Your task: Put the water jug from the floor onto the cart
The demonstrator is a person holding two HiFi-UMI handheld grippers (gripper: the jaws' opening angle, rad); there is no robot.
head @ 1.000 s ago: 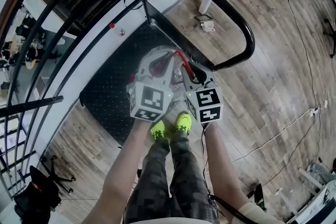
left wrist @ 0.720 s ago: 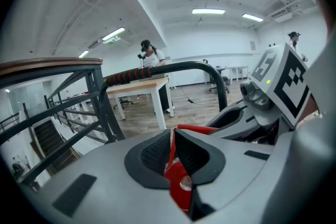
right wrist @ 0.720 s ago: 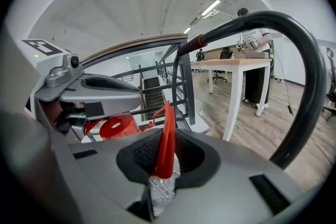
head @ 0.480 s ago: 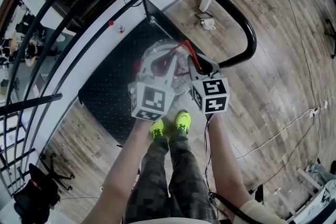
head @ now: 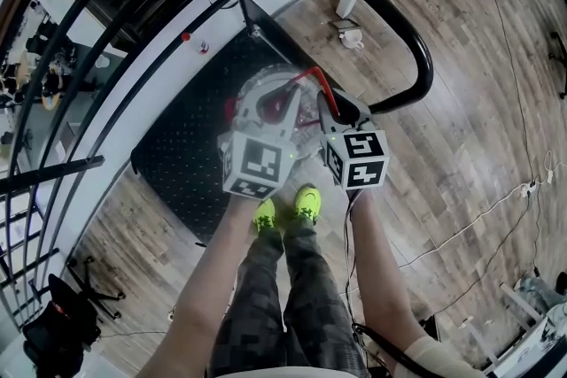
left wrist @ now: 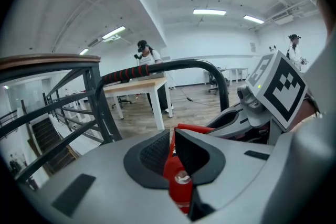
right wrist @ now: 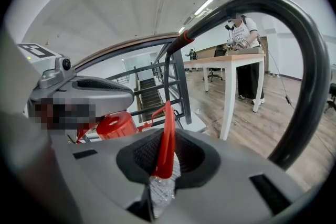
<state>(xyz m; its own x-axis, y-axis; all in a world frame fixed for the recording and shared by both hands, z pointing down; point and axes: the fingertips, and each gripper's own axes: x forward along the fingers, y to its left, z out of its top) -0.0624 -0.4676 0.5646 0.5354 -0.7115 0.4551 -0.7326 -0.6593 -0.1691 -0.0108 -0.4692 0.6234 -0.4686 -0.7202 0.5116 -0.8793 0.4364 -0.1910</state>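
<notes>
The water jug [head: 254,93] is upright over the black deck of the cart [head: 177,159], with its long axis vertical and its red cap [right wrist: 115,124] pointing up toward the head camera. Whether its base rests on the deck cannot be determined. The left gripper [left wrist: 172,145] and the right gripper [right wrist: 163,157] are each clamped on the jug's red handle [head: 312,84], close to the cart's push bar [head: 416,49].
</notes>
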